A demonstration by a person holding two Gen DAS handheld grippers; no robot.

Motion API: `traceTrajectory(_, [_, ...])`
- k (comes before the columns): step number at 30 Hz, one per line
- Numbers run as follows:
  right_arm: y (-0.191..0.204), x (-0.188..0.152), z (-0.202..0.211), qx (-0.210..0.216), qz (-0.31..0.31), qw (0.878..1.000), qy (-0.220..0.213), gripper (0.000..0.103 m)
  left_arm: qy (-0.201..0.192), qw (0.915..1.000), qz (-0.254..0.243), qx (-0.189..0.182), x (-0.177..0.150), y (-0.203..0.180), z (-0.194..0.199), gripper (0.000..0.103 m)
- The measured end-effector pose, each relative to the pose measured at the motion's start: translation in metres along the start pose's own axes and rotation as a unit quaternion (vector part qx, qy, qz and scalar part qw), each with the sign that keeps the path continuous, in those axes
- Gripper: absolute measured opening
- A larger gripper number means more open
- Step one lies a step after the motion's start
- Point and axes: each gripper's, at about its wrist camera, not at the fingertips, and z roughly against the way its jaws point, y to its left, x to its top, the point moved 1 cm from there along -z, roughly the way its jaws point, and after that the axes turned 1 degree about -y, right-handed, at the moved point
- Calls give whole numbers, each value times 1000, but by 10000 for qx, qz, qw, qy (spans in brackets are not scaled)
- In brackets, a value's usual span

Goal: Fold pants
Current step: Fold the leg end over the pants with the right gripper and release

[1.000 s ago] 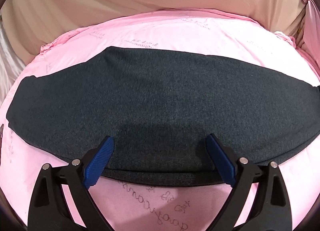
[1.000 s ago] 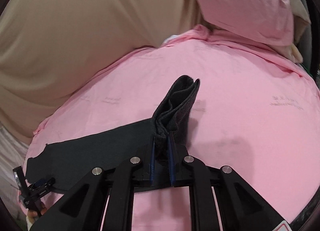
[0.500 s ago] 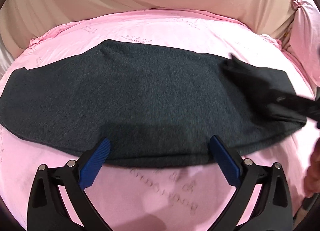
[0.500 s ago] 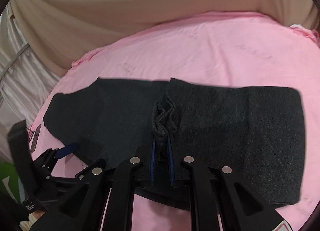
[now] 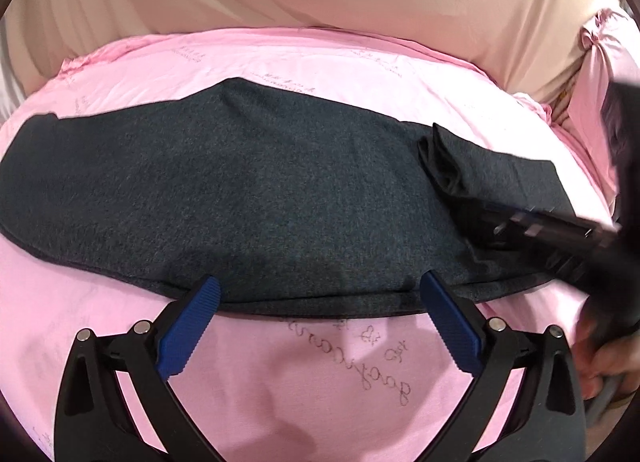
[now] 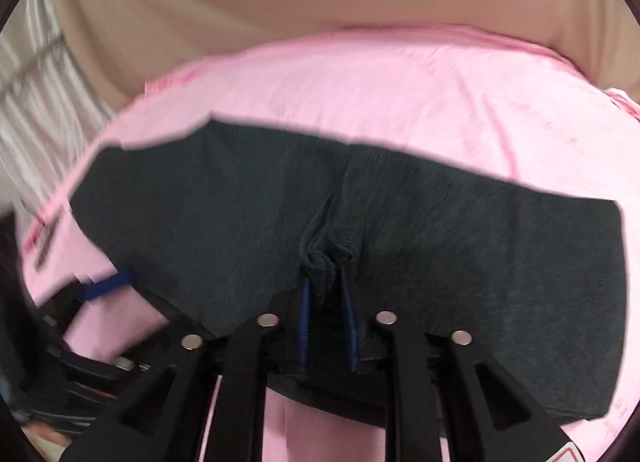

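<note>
Dark pants [image 5: 256, 197] lie across the pink bed sheet [image 5: 360, 374], mid-frame. The left gripper [image 5: 316, 304] hovers wide open at their near edge. The right gripper [image 6: 325, 282], fingers just loosening, has bunched cloth between them. Best let go cleanly, then flatten the fold.

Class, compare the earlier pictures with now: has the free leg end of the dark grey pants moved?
Yes. The leg end, earlier held up over bare pink sheet, now lies folded onto the dark grey pants, between the right tongs, whose jaws have just been opening.
</note>
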Motion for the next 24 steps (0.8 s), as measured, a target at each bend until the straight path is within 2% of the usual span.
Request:
traceTrajectory(2, [0, -1, 18, 190, -15, 9997, -148, 41, -1, 10000, 38, 15, -2, 7, 3, 98])
traceTrajectory(4, [-15, -5, 54, 195, -161, 9982, -537, 50, -45, 9999, 12, 104, -5, 14, 9, 98])
traceTrajectory(7, [-69, -20, 102, -155, -814, 9924, -913, 57, -166, 9997, 135, 77, -8, 27, 18, 98])
traceTrajectory(10, [-138, -50, 126, -482, -1804, 9786, -870, 58, -275, 9988, 408, 72, -8, 37, 21, 98])
traceTrajectory(12, [-175, -71, 127, -264, -2481, 9651, -800, 59, -252, 9982, 547, 51, -6, 41, 19, 98])
traceTrajectory(16, [-195, -89, 103, 163, -2829, 9572, -580, 59, -253, 9977, 577, 267, -6, 38, 16, 98])
traceTrajectory(17, [-192, -90, 103, 155, -2778, 9580, -701, 60, -226, 9977, 520, 360, -6, 35, 15, 98])
traceTrajectory(18, [-191, -90, 103, 143, -2677, 9609, -699, 59, -214, 9977, 486, 425, -7, 34, 15, 98])
traceTrajectory(20, [-181, -87, 96, 369, -2584, 9635, -591, 38, -206, 9974, 430, 541, -7, 31, 14, 98])
traceTrajectory(21, [-177, -85, 94, 244, -2525, 9656, -579, 38, -196, 9972, 427, 586, -6, 31, 13, 98])
traceTrajectory(22, [-173, -81, 92, 136, -2365, 9701, -532, 31, -181, 9968, 435, 645, -6, 31, 12, 98])
traceTrajectory(23, [-171, -79, 94, 139, -2316, 9712, -544, 18, -172, 9964, 453, 698, -6, 30, 12, 98])
traceTrajectory(24, [-170, -78, 95, 131, -2286, 9719, -541, 16, -166, 9956, 479, 790, -5, 30, 12, 98])
